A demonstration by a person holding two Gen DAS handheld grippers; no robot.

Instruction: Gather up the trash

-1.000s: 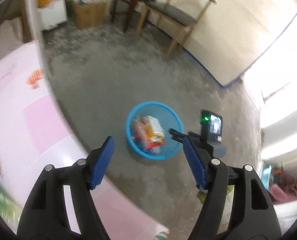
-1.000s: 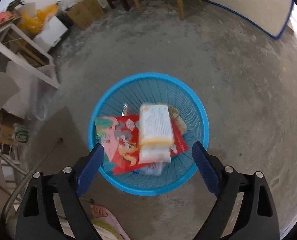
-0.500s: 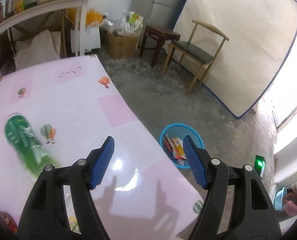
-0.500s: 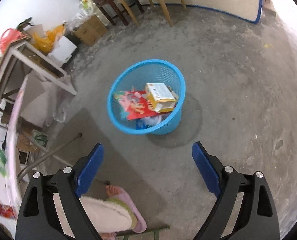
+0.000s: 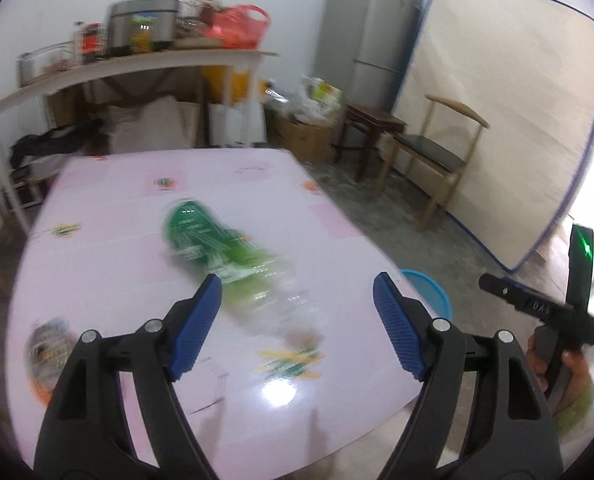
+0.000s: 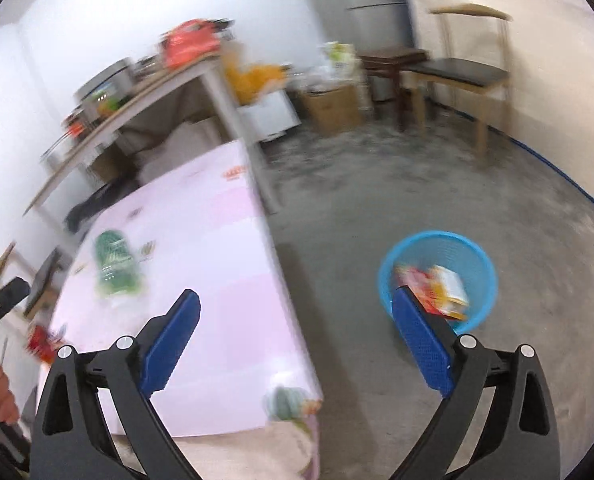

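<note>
A clear plastic bottle with a green label (image 5: pixel 221 252) lies on its side on the pink table (image 5: pixel 129 240); it also shows, blurred, in the right wrist view as the green-labelled bottle (image 6: pixel 115 264). My left gripper (image 5: pixel 297 304) hovers above the table just short of the bottle, its jaws opening with nothing between them. My right gripper (image 6: pixel 295 320) is up beside the table's corner, jaws opening and empty. The blue mesh basket (image 6: pixel 477 264) stands on the floor with a red wrapper (image 6: pixel 413 284) and a small carton (image 6: pixel 451 286) inside; its rim peeks past the table as the blue basket (image 5: pixel 433 292).
A small round wrapper (image 5: pixel 45 352) lies near the table's left front edge. A wooden chair (image 5: pixel 441 152), a dark stool (image 5: pixel 371 124), a cardboard box (image 5: pixel 305 136) and a cluttered shelf (image 5: pixel 137 60) line the back wall. A hand (image 5: pixel 557 364) holds the other gripper's handle at right.
Both grippers have swung up and away from the blue basket toward the pink table. The green-labelled bottle has come into the middle of the left wrist view. Both pairs of jaws stand slightly wider.
</note>
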